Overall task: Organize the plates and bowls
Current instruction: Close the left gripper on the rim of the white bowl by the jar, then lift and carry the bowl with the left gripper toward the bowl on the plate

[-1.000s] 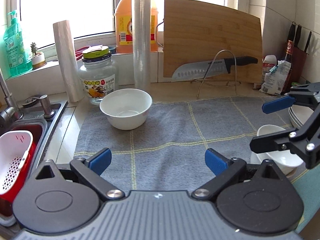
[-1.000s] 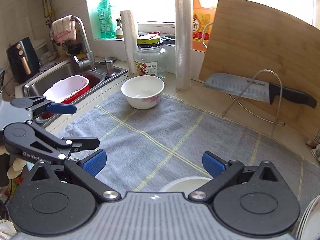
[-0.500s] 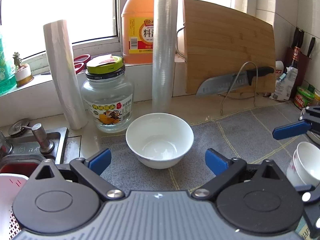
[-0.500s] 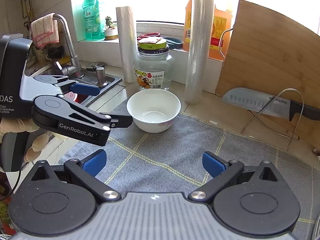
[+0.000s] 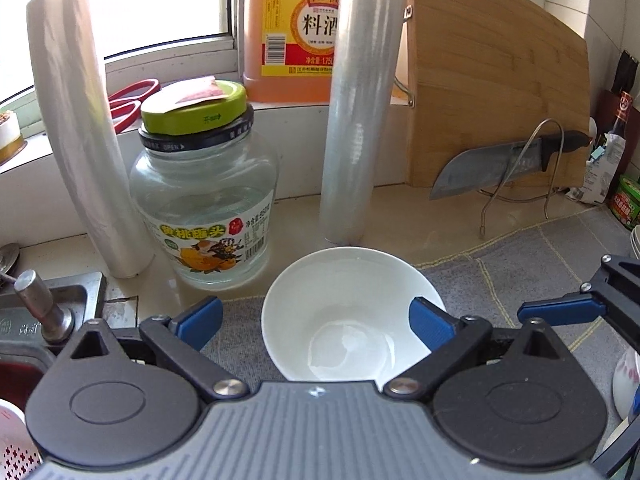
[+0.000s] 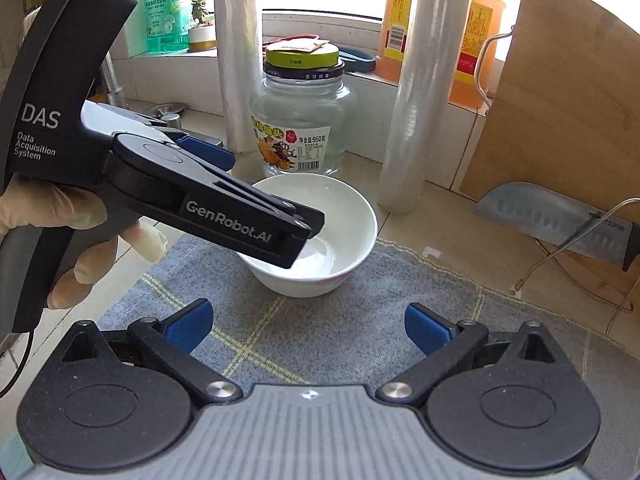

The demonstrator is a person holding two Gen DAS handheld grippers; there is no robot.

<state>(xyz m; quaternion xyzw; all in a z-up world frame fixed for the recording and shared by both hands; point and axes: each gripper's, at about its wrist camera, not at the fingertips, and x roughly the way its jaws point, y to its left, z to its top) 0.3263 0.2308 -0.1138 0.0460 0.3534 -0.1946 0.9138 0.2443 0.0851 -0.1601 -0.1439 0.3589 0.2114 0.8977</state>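
A glass jar (image 5: 204,216) with a green lid stood on the counter between two upright rolls of plastic wrap (image 5: 86,132) (image 5: 354,100). Behind them an orange bottle (image 5: 294,28) sat on the windowsill. A wooden cutting board (image 5: 492,96) leaned against the wall, with a knife (image 5: 504,164) on a wire rack before it. A grey cloth (image 6: 360,332) covered the counter.

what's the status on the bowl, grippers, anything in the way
Left gripper open, jaws straddling the white bowl's rim, not closed. Right gripper open, empty, short of it. Glass jar and plastic roll close behind.
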